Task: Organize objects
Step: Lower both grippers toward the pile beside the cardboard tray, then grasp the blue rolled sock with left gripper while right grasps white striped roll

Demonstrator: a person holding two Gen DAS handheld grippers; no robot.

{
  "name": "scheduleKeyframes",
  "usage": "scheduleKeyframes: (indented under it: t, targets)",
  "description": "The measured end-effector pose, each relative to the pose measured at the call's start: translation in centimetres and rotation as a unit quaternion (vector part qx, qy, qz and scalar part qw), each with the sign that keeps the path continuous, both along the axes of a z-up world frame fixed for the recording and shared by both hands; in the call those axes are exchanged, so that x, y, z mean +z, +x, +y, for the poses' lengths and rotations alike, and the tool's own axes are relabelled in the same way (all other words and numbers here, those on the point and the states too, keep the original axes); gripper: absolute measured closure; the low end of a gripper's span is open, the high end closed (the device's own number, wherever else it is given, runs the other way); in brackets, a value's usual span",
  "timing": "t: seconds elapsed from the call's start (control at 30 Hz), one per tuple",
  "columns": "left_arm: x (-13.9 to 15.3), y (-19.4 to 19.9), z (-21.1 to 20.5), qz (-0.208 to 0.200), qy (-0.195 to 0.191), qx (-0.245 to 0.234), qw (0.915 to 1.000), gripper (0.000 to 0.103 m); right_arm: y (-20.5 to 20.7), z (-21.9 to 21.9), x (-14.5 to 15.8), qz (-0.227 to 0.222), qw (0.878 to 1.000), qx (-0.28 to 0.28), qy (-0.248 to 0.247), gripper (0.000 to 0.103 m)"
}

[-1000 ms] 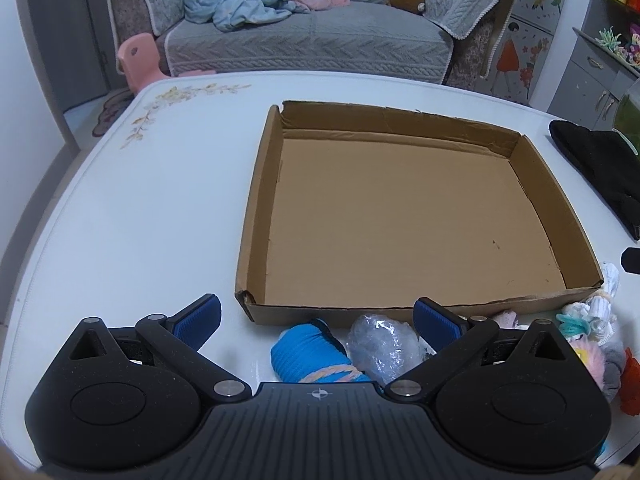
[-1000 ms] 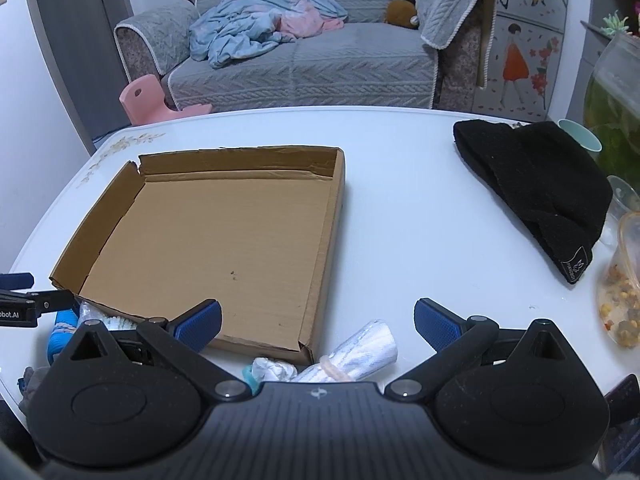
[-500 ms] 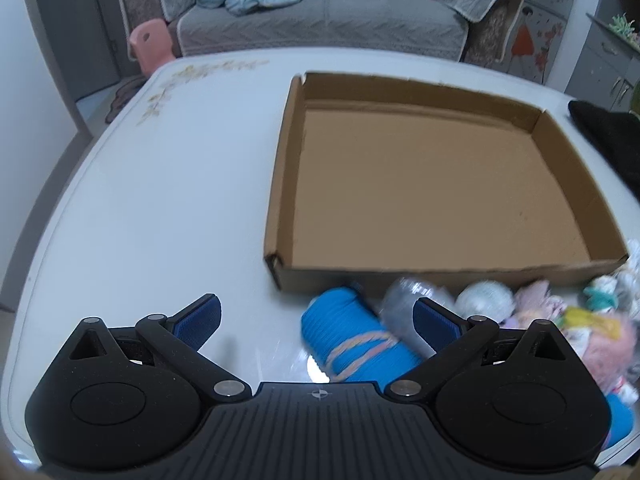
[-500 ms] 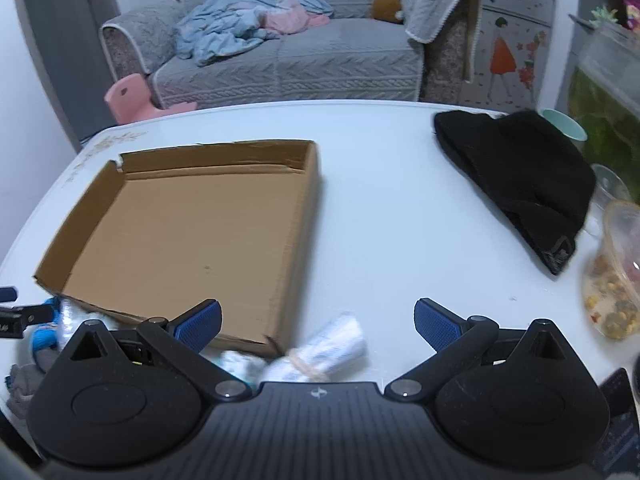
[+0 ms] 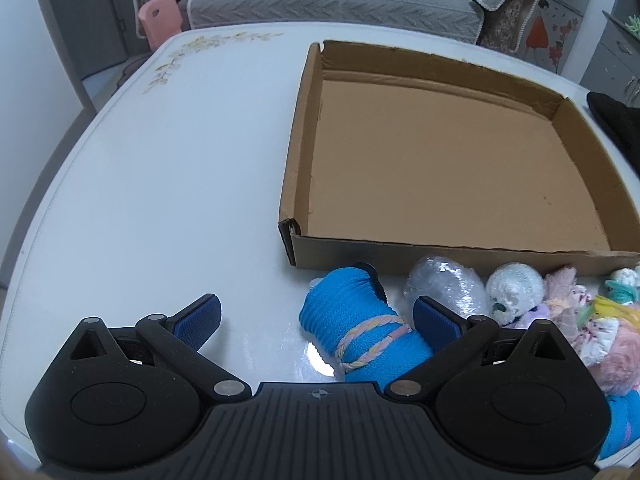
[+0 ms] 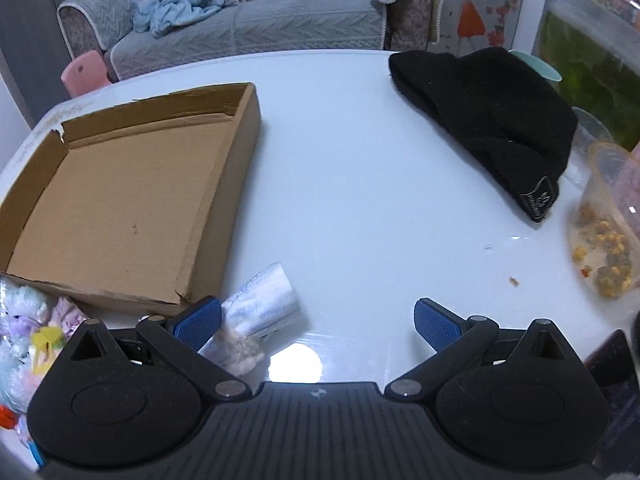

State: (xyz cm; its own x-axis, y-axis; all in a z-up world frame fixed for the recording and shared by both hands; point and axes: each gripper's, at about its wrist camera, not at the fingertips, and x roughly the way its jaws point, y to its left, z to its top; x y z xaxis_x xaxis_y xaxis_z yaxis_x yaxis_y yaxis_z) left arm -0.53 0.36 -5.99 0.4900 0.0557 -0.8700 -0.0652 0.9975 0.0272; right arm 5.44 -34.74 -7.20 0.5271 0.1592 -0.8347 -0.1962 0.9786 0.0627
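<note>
A shallow cardboard tray lies bare on the white table. Along its near wall sits a row of rolled bundles: a blue sock roll tied with a pastel band, a clear plastic-wrapped ball, a white fluffy ball and pink and pastel soft pieces. My left gripper is open, its right finger beside the blue roll. My right gripper is open, and a white roll in clear wrap lies just inside its left finger. Pastel bundles show at far left.
A black knit hat lies at the table's right side. Beside it stand a clear tub with food bits, a green-filled jar and a teal cup. A grey sofa and a pink stool stand beyond the table.
Both grippers have shifted, the left one leftward and the right one rightward, so the tray sits further toward the opposite side in each view. The blue roll now lies between the left fingers. Both stay open.
</note>
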Motion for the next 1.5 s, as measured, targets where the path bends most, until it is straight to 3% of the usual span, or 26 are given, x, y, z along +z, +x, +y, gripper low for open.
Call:
scheduleKeyframes:
  t: [0.23, 0.47, 0.53, 0.6, 0.63, 0.7, 0.77, 0.9, 1.1, 1.17, 1.2, 1.23, 1.5]
  targets:
    - [-1.1, 0.0, 0.3, 0.014, -0.010, 0.007, 0.9998, 0.001, -1.1, 0.3, 1.1, -0.006, 1.000, 0.008, 0.015, 0.001]
    - [-1.6, 0.1, 0.0, 0.011, -0.006, 0.006, 0.9999, 0.002, -0.3, 1.6, -1.1, 0.028, 0.999, 0.013, 0.012, 0.001]
    - [-1.5, -0.4, -0.4, 0.004, -0.004, 0.000, 1.0000, 0.007, -0.3, 1.8, -1.7, 0.029, 0.999, 0.015, 0.014, 0.008]
    - [-1.2, -0.6, -0.8, -0.001, -0.005, -0.011, 0.9999, 0.019, -0.5, 1.9, -1.9, 0.023, 1.000, 0.017, 0.012, 0.018]
    - [-1.0, -0.7, -1.0, -0.003, -0.005, -0.018, 0.9998, 0.023, -0.6, 1.6, -1.7, 0.020, 1.000, 0.018, 0.008, 0.028]
    - [-0.6, -0.9, -1.5, -0.006, -0.008, -0.029, 0.9995, 0.043, -0.8, 1.4, -1.2, 0.015, 1.000, 0.021, 0.016, 0.039]
    - [-0.4, -1.0, -1.8, -0.008, -0.019, -0.033, 0.9992, 0.054, -1.0, 1.3, -1.0, 0.016, 0.999, 0.022, 0.020, 0.040]
    - [-0.4, -0.9, -1.6, -0.010, -0.045, -0.025, 0.9986, 0.055, -1.5, 0.7, -0.4, 0.002, 0.999, 0.020, 0.027, 0.043]
    - [0.7, -1.4, -1.6, -0.026, -0.046, -0.032, 0.9981, 0.055, -2.0, -0.8, 1.6, -0.021, 0.999, 0.014, 0.041, 0.046]
    - [1.2, -1.6, -1.7, -0.035, -0.045, -0.036, 0.9977, 0.055, -2.0, -1.3, 2.2, -0.029, 0.998, 0.010, 0.046, 0.052]
    - [1.5, -1.6, -1.7, -0.038, -0.047, -0.035, 0.9976, 0.055, -1.9, -1.5, 2.3, -0.030, 0.998, 0.009, 0.051, 0.066]
    - [1.7, -1.8, -1.7, -0.043, -0.048, -0.037, 0.9973, 0.055, -1.9, -1.8, 2.6, -0.030, 0.998, 0.008, 0.053, 0.070]
    - [1.2, -1.4, -1.6, -0.037, -0.049, -0.037, 0.9974, 0.055, -1.4, -1.4, 0.7, -0.016, 0.998, 0.015, 0.051, 0.069]
